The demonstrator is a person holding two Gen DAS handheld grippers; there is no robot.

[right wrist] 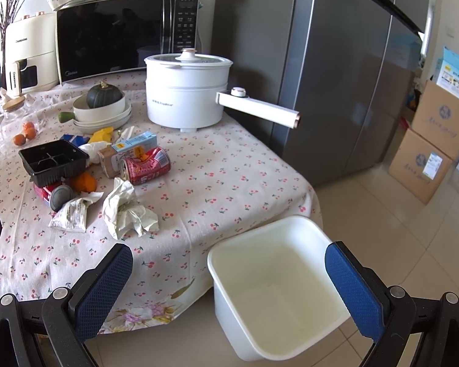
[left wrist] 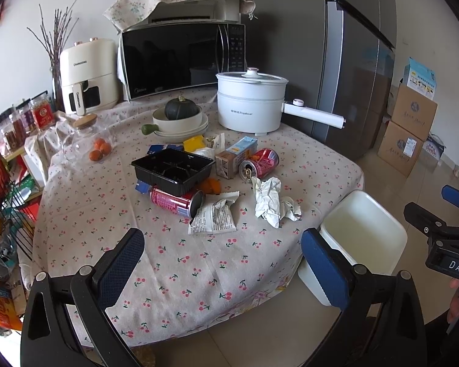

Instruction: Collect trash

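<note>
Both claws are spread wide and hold nothing; the left gripper (left wrist: 222,263) hangs over the near edge of the table (left wrist: 199,263), its blue-padded fingers (left wrist: 122,263) apart above the cherry-print cloth; the right gripper (right wrist: 229,287) hangs lower and off the table's corner, its fingers (right wrist: 352,290) straddling the open white bin (right wrist: 278,278) that stands on the tiled floor just beside the table, its inside bare.

Trash lies bunched near the table's middle; closest to the left gripper is a torn white printed wrapper (left wrist: 214,215), flat and crinkled; just beside it is a crumpled white paper wad (left wrist: 269,200); a red can (left wrist: 176,200) lies on its side with a black compartment tray (left wrist: 173,169) resting partly on top of it; a second red can (left wrist: 258,163), dented, lies on its side touching a tipped drink carton (left wrist: 234,156); an orange peel (left wrist: 211,185) shows beside the tray; a yellow scrap (left wrist: 194,142) and other wrappers sit behind.

Farther back stand a white electric pot (left wrist: 249,101), stacked bowls holding a dark green squash (left wrist: 180,108), a microwave (left wrist: 180,59) and a cream air fryer (left wrist: 87,76).

From the left wrist view, the right gripper's black frame shows at the right edge, with part of a hand (left wrist: 457,299) below it; both grippers point forward toward the table.
</note>
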